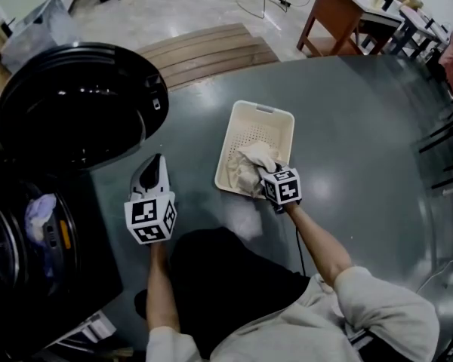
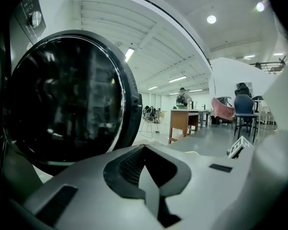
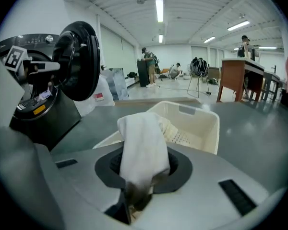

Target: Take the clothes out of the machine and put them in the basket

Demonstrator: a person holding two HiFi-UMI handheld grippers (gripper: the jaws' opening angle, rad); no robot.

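My right claw (image 3: 137,190) pinches a white cloth (image 3: 141,143) over the basket (image 3: 201,128); left claw (image 2: 146,181), left of it, closed and empty.

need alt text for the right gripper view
The right gripper grips a white cloth in front of a cream basket on a grey floor. At left, a washing machine stands with its round door open.

Left claw (image 2: 146,176) and right claw (image 3: 134,195): grey-white shells, black jaw recesses, black-and-white marker cubes (image 1: 151,219) behind. Pale sweatshirt sleeve (image 1: 385,308).
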